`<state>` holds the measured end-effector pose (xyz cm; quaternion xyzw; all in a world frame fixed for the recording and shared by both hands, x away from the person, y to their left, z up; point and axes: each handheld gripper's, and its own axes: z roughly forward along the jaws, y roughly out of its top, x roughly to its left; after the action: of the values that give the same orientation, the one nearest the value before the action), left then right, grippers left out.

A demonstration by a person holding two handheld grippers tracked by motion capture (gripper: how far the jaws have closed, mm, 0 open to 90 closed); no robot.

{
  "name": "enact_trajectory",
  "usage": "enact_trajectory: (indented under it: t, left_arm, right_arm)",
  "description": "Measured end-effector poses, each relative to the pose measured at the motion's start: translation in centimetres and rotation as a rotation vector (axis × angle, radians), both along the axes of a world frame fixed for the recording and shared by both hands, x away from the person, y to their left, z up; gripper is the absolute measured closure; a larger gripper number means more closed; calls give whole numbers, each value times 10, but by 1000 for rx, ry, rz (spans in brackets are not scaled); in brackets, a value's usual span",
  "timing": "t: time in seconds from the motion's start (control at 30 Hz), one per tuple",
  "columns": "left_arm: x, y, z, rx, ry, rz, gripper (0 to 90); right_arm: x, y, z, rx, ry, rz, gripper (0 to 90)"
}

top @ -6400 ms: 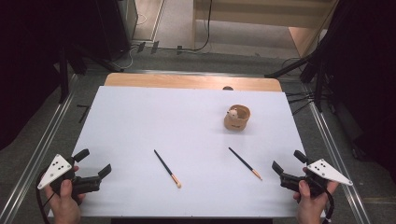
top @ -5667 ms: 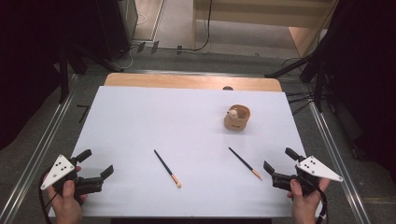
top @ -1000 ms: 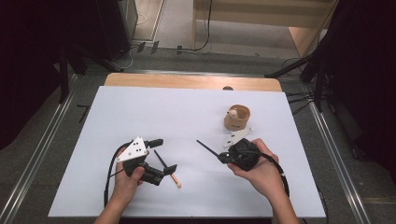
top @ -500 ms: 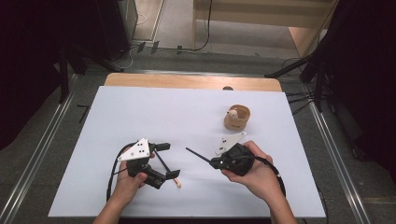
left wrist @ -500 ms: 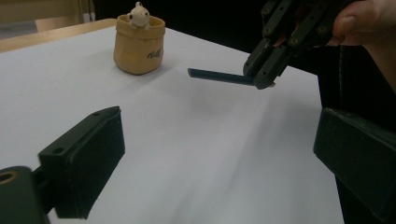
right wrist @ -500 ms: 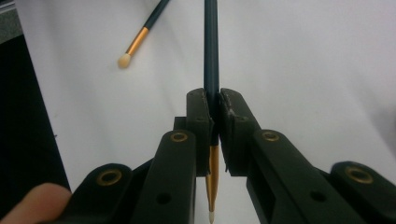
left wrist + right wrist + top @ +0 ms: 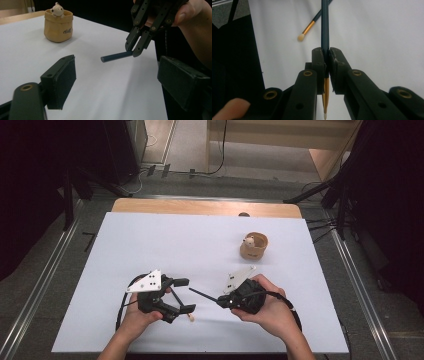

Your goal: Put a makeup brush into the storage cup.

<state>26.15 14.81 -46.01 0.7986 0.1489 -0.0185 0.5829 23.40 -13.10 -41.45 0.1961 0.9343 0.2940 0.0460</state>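
Note:
My right gripper (image 7: 221,300) (image 7: 325,58) is shut on a dark-handled brush (image 7: 202,295) (image 7: 325,27). The handle sticks out left toward my left gripper (image 7: 184,295), and its orange ferrule and pale tip hang behind the pads. A second brush (image 7: 177,295) (image 7: 312,23) lies flat on the white table (image 7: 150,235), under and between the left jaws in the high view. Those jaws have just been closing and still stand apart, pressing on nothing. In the left gripper view its pads (image 7: 61,82) frame the held brush's end (image 7: 116,55), which hangs farther off.
A small tan cup (image 7: 254,251) (image 7: 58,25) with a little figure inside stands upright at the back right of the table. Metal rails run along both sides of the table, and a wooden strip borders its far edge.
My right gripper has carried its brush left and a little nearer to the left gripper. The left hand has stayed put while its jaws narrowed somewhat.

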Motion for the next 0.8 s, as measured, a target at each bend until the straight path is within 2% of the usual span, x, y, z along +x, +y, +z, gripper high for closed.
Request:
enact_trajectory:
  t: [0.13, 0.2, 0.23, 0.3, 0.33, 0.37, 0.6, 0.73, 0.8]
  left_arm:
    - [0, -2, 0, 13, 17, -22, 302]
    - [0, -3, 0, 13, 39, -53, 364]
    - [1, -3, -1, 12, 48, -73, 364]
    - [2, -4, -1, 12, 66, -107, 439]
    - [2, -4, -1, 14, 62, -114, 507]
    - [2, -3, -1, 13, 64, -120, 533]
    - [9, 0, -2, 26, 111, -174, 638]
    - [9, -1, -3, 39, 119, -178, 672]
    - [9, -2, -3, 55, 110, -174, 688]
  right_arm:
    - [-1, 3, -1, 0, -3, 15, 847]
    - [-2, 5, -2, 2, -2, 38, 847]
    - [-2, 5, -2, 2, -2, 38, 847]
    - [-3, 6, -3, -4, -9, 60, 847]
    - [-3, 8, -4, -13, -6, 73, 847]
    - [-3, 9, -5, -16, -5, 79, 848]
    - [-4, 11, -6, -23, -16, 98, 847]
    - [-3, 12, -6, -22, -11, 106, 847]
    - [-4, 12, -6, -28, -12, 104, 847]
